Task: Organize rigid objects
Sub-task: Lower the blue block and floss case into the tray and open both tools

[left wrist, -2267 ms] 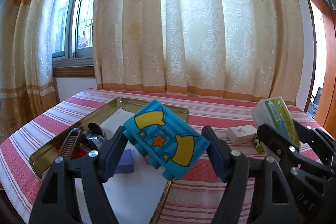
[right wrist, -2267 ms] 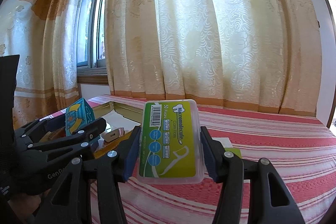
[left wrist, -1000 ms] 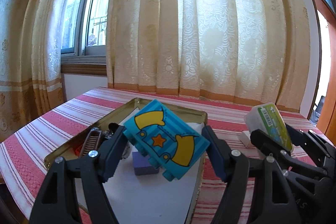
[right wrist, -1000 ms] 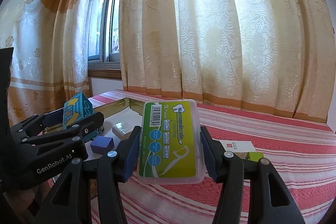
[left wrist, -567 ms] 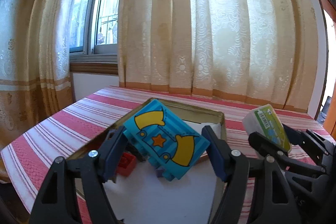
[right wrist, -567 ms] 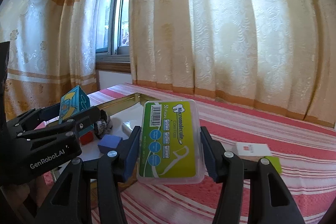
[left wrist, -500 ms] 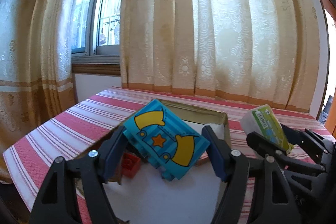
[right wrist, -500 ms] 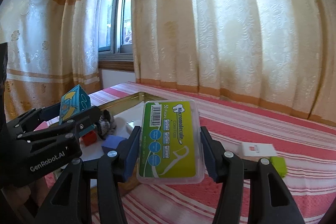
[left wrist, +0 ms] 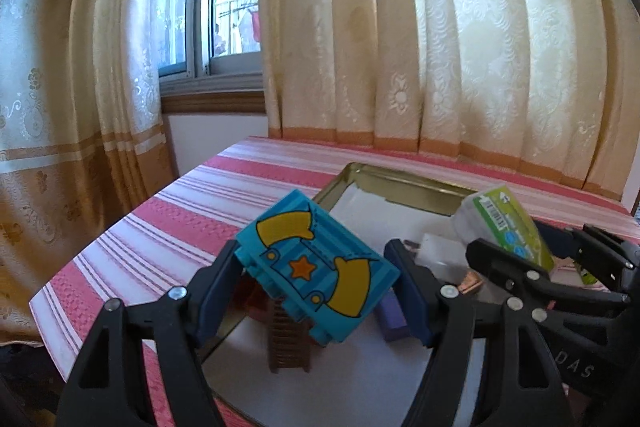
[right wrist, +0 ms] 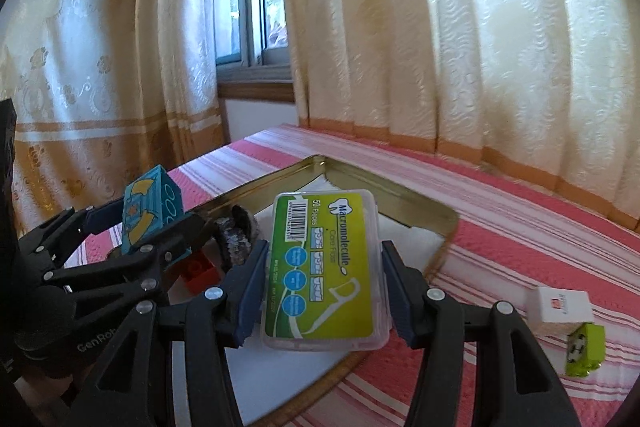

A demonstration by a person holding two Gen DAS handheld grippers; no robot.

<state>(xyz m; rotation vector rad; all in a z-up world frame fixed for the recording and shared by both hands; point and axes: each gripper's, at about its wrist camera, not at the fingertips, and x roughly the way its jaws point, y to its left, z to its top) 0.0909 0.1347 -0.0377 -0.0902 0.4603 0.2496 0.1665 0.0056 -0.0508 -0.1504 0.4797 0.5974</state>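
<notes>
My left gripper [left wrist: 316, 291] is shut on a blue toy block [left wrist: 316, 267] with yellow shapes and an orange star, held above the left part of the gold tray [left wrist: 400, 183]. My right gripper [right wrist: 324, 283] is shut on a green floss pick box [right wrist: 326, 271], held above the tray [right wrist: 384, 191] near its right side. Each gripper shows in the other's view: the right one [left wrist: 516, 259] with the box [left wrist: 508, 223], the left one [right wrist: 152, 223] with the block [right wrist: 152, 211].
The tray holds a brown comb [left wrist: 290, 339], a purple block [left wrist: 392, 315], a red brick [right wrist: 200, 273], a white item [left wrist: 436, 247] and a dark sparkly object [right wrist: 236, 235]. A white box [right wrist: 558, 307] and a lime block [right wrist: 584, 351] lie on the striped cloth, right of the tray.
Both grippers have swung left and moved in over the tray, each keeping its object. The tray's contents now lie right below the left gripper.
</notes>
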